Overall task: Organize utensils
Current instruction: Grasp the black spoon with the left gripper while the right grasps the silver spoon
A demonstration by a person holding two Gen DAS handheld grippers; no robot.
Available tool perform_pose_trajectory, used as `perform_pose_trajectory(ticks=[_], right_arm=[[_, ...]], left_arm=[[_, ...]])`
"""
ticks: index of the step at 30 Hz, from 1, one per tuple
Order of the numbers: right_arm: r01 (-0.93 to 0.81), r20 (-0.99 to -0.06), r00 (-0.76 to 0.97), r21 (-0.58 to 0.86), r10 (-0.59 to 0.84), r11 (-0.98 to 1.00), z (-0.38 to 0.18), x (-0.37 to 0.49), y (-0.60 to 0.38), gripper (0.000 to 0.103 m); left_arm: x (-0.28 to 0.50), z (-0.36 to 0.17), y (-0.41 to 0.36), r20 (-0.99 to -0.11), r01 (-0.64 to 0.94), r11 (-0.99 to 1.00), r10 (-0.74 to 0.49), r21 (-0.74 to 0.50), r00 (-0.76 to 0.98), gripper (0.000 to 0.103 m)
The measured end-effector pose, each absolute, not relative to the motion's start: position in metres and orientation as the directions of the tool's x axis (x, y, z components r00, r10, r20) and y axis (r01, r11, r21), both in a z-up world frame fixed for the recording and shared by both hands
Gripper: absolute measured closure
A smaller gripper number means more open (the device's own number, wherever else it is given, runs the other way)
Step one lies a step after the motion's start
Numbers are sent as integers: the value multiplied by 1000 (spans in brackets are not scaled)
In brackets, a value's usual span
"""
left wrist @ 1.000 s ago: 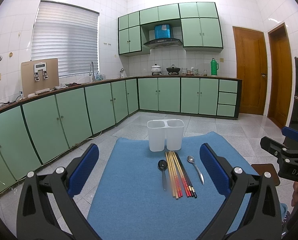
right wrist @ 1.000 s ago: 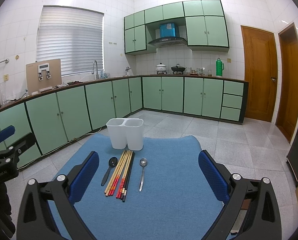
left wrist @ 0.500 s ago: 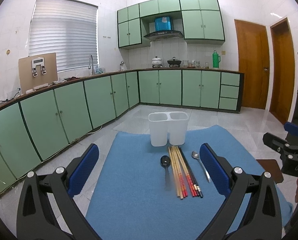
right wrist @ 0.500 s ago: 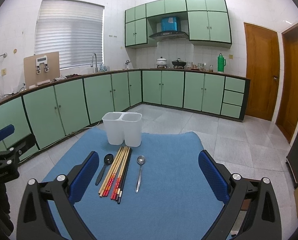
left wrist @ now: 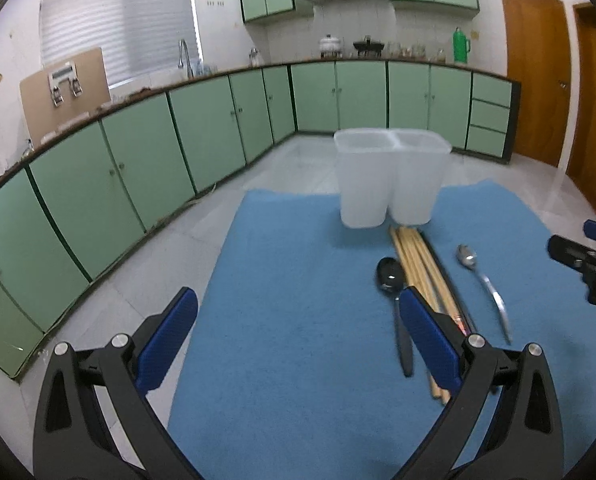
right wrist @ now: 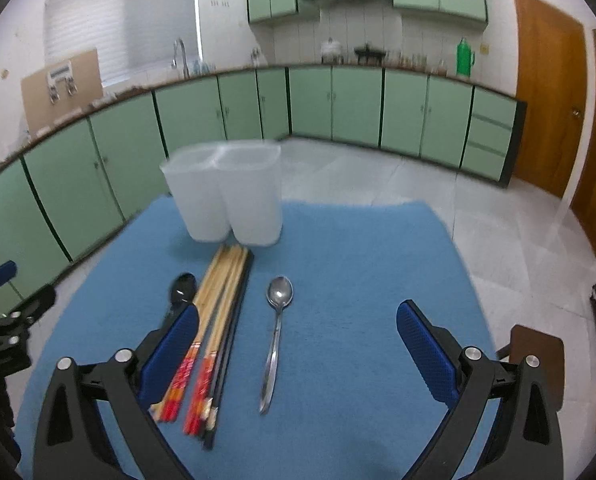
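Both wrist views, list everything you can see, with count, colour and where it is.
utensil holder: one, translucent white, two compartments, far end of the mat
chopsticks: a bundle, wood, red and black, in front of the holder
black spoon: one, left of the chopsticks
silver spoon: one, right of the chopsticks
mat: one, blue, under everything
cabinets: green, along the walls
flask: one, green, on the counter
doors: two, brown wood, right wall
left hand-held gripper: black, blue pads, open
right hand-held gripper: black, blue pads, open
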State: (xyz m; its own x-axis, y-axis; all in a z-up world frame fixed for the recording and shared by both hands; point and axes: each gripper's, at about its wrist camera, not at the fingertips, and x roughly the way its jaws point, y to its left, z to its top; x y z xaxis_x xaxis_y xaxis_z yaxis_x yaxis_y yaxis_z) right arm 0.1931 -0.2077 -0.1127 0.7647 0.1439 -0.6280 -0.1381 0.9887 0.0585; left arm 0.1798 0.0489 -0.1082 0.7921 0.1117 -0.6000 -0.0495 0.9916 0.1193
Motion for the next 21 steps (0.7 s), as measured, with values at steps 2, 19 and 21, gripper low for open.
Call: perform_pose_trajectory(ticks=[2, 19, 21], right_arm=[[-144, -661, 734, 68, 153, 987, -127, 214, -204, 13], [-183, -821, 536, 113, 195, 977, -188, 291, -183, 66], [-202, -820, 542, 88, 186, 975, -187, 288, -179, 75]], left_arm=[[192, -117, 50, -619, -45, 993, 106, 112, 778, 5], [253, -153, 33, -700, 12, 999, 25, 48, 713, 8], [260, -158, 27, -711, 32, 999, 7, 41, 703, 8]])
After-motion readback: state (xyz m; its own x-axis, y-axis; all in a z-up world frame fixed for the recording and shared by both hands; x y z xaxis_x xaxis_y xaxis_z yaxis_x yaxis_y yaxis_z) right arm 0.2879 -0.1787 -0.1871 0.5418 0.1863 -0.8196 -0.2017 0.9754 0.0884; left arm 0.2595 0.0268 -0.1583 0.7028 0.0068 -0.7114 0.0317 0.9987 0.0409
